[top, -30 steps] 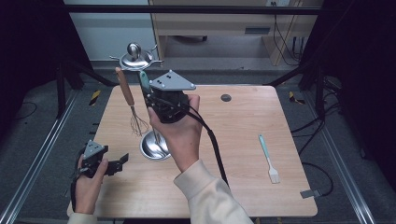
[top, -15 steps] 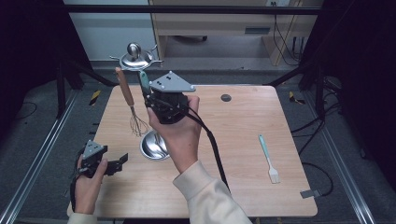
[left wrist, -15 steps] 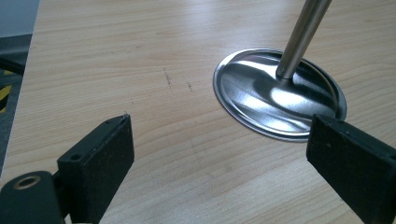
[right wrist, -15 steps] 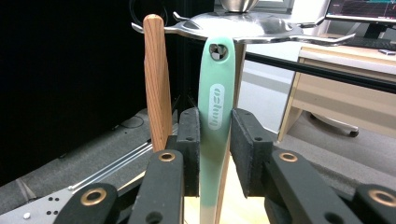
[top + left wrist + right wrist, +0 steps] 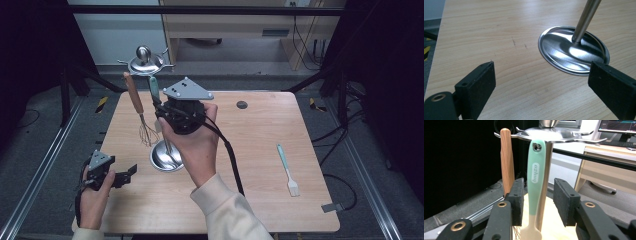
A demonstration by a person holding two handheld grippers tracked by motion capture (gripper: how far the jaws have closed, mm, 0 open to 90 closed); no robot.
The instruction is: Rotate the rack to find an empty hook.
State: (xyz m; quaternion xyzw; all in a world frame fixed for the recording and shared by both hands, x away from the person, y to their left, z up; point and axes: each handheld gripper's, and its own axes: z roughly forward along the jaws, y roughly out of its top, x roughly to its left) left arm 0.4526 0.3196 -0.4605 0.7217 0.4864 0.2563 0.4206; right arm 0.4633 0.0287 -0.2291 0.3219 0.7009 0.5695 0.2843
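Observation:
A steel utensil stand (image 5: 145, 62) rises on a pole (image 5: 546, 182) from a round base (image 5: 165, 159) at the left middle of the wooden table (image 5: 260, 130). From its hooked top hang a wooden-handled whisk (image 5: 135, 97) and a mint-handled spatula (image 5: 535, 177). My right gripper (image 5: 538, 187) is held up at the stand and open, one jaw on each side of the spatula's handle with a gap either way. My left gripper (image 5: 129, 174) rests open near the table's front left corner, nothing between its jaws, looking at the stand's base (image 5: 564, 50).
A mint-handled brush (image 5: 286, 169) lies on the right part of the table. A small dark disc (image 5: 242, 104) sits near the far edge. The right gripper's cable trails back over the table's middle. Dark frame rails run along both sides.

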